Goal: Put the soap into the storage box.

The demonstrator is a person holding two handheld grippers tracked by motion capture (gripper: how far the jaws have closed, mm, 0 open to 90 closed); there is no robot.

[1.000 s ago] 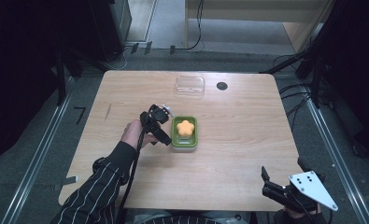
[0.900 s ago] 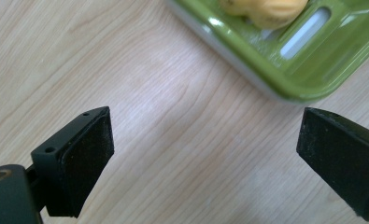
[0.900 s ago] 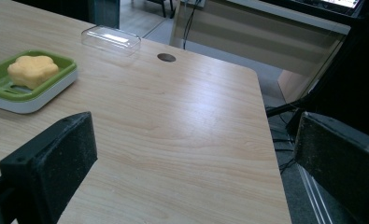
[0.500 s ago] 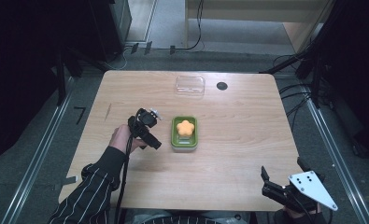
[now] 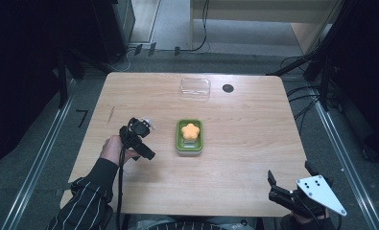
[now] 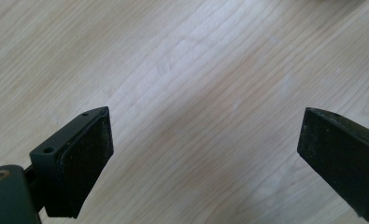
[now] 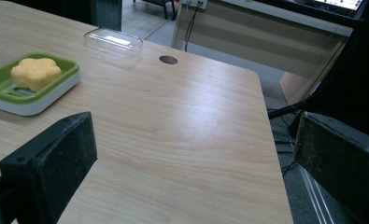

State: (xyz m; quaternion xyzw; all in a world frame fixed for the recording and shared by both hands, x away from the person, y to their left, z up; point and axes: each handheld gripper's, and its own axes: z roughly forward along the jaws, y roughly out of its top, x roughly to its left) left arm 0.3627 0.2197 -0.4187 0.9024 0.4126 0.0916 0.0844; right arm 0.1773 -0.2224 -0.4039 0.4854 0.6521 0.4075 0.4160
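An orange flower-shaped soap lies in a green dish with a white base at the table's middle. My left gripper is held a short way left of the dish, apart from it. In the left gripper view it is open over bare wood with nothing between its jaws. My right gripper rests at the table's near right corner, open and empty, and faces the dish from afar.
A clear plastic lid lies at the table's far edge, with a round dark hole in the tabletop to its right. The floor drops off beyond the table's right edge. Cables trail on the floor.
My left gripper has drawn away from the dish, leftward and toward the person. The right gripper has stayed where it was.
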